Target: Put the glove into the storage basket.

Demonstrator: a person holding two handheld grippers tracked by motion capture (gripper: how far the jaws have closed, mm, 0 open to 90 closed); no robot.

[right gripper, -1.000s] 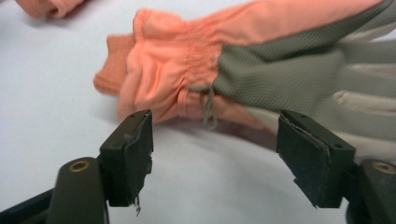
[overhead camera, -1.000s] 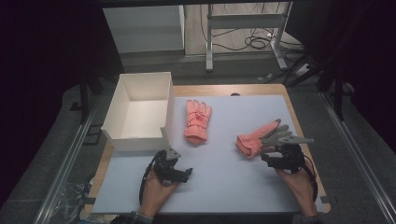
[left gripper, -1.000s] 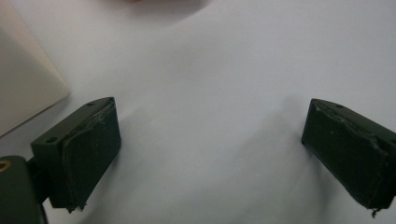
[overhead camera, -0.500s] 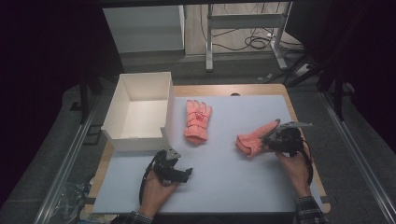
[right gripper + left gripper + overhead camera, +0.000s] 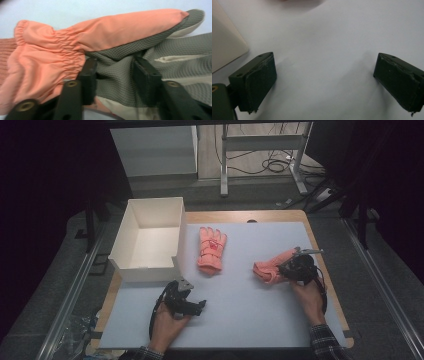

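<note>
High view: white box point(image 5: 150, 240) at the bench's point(image 5: 240, 315) left rear, open top. Left tool point(image 5: 192, 306) sits low on the bench in front of the box, jaws spread wide, nothing between them; left gripper view confirms bare bench surface between its pads point(image 5: 259, 82). First orange glove point(image 5: 211, 250) lies flat mid-bench, just right of the box, well apart from both tools. Second orange glove point(image 5: 272, 266) lies right of centre, bunched, with the right tool point(image 5: 286, 268) at its right end. Right gripper view: jaws have just been closing and pinch a fold of the glove's grey palm fabric point(image 5: 115, 72). Glove's fingers cut off at the frame edge; cuff blurred.
</note>
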